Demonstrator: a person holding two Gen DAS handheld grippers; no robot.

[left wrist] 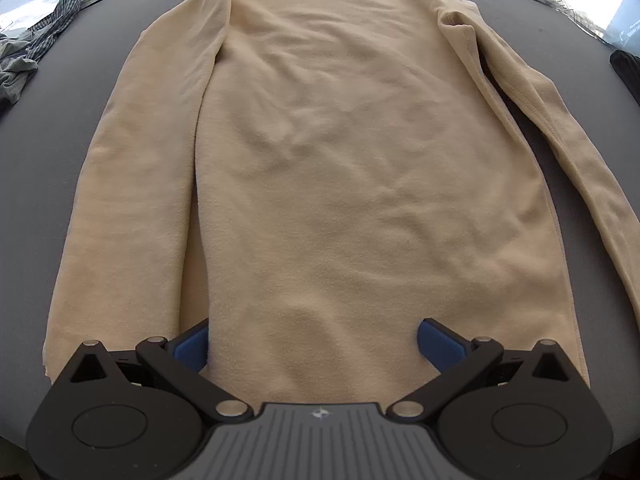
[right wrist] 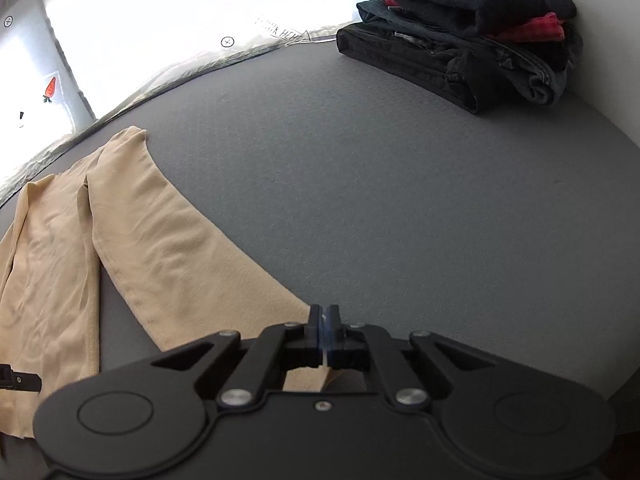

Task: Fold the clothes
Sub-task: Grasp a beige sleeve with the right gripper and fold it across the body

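Note:
A beige long-sleeved top point(left wrist: 340, 168) lies flat on the grey table point(left wrist: 60, 168), hem towards me. Its left sleeve is folded in along the body; its right sleeve point(left wrist: 560, 120) lies stretched out beside the body. My left gripper point(left wrist: 314, 346) is open over the hem, its blue pads point(left wrist: 440, 344) wide apart, holding nothing. In the right wrist view the same top point(right wrist: 44, 248) lies at the left, with the right sleeve point(right wrist: 172, 248) running down to my right gripper point(right wrist: 325, 316). That gripper is shut on the sleeve's cuff end.
A stack of folded dark clothes point(right wrist: 460, 40) with a red item in it sits at the table's far right corner. A crumpled checked and grey pile point(left wrist: 32, 52) lies at the far left. A pale wall with printed marks point(right wrist: 160, 20) runs behind the table.

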